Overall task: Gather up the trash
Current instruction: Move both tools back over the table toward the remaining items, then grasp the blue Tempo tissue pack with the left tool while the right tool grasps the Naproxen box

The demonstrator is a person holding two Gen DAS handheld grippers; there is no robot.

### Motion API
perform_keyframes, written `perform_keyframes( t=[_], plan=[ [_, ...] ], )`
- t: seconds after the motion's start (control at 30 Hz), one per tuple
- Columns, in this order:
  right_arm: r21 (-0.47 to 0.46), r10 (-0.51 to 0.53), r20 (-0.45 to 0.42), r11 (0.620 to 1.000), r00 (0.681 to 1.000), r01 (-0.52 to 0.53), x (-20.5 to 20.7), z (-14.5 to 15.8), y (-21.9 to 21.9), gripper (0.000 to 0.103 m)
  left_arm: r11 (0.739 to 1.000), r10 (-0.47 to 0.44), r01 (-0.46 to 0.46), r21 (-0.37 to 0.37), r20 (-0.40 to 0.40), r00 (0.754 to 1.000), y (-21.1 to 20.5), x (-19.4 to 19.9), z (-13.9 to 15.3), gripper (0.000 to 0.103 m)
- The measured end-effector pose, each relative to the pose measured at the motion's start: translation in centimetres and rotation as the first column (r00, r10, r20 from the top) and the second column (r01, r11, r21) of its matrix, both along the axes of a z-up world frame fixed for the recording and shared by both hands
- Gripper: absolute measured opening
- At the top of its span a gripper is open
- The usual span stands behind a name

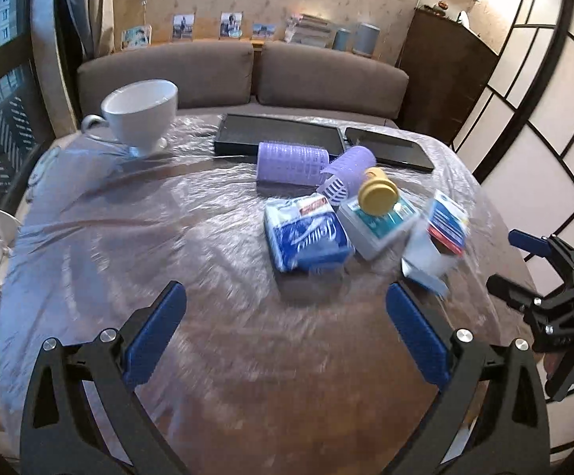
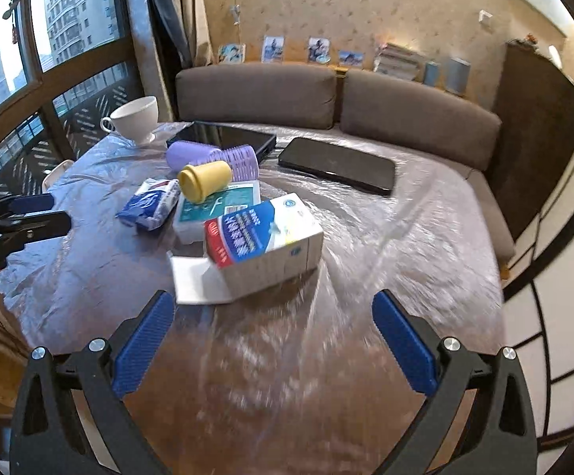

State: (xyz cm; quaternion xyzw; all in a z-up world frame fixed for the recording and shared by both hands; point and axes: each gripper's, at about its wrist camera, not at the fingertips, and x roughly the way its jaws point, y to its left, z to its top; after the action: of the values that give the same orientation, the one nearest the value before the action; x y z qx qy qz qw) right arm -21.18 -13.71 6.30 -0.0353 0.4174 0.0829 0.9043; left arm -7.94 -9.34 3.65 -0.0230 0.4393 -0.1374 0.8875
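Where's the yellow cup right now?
The yellow cup lies tipped on the teal-labelled white box, mid-table in the right wrist view, just in front of the purple hair rollers.

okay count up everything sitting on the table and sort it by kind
Hair rollers: 2
Boxes: 2
Tissue pack: 1
Yellow cup: 1
White teacup: 1
Dark flat devices: 2
Total: 9

A white carton (image 2: 265, 239), flap open, is lying on its side beside a blue packet (image 2: 150, 204) and yellow cap (image 2: 203, 180).
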Motion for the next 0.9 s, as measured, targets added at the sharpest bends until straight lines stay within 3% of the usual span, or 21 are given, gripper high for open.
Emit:
perform_keyframes(
  t=[0.27, 0.63, 0.9],
  plan=[
    [-0.001, 0.083, -0.031, 0.997, 0.996, -0.083, 3.2, -2.3, 1.0, 0.099, 1.000, 0.005, -0.006, -0.023, -0.056, 0.998, -1.4, 4.8, -2.7, 0.101],
    [0.013, 0.142, -0.053, 0.990, 0.988, -0.142, 6.1, -3.9, 2.4, 0.099, 0.997, -0.014, 0.017, 0.078, -0.041, 0.999, -2.7, 6.7, -4.0, 0.101],
    [0.046, 0.162, -0.051, 0.986, 0.985, -0.160, 6.6, -4.2, 2.6, 0.099, 0.998, -0.035, 0.037, 0.052, -0.037, 0.999, -2.3, 7.1, -4.3, 0.100]
  ],
)
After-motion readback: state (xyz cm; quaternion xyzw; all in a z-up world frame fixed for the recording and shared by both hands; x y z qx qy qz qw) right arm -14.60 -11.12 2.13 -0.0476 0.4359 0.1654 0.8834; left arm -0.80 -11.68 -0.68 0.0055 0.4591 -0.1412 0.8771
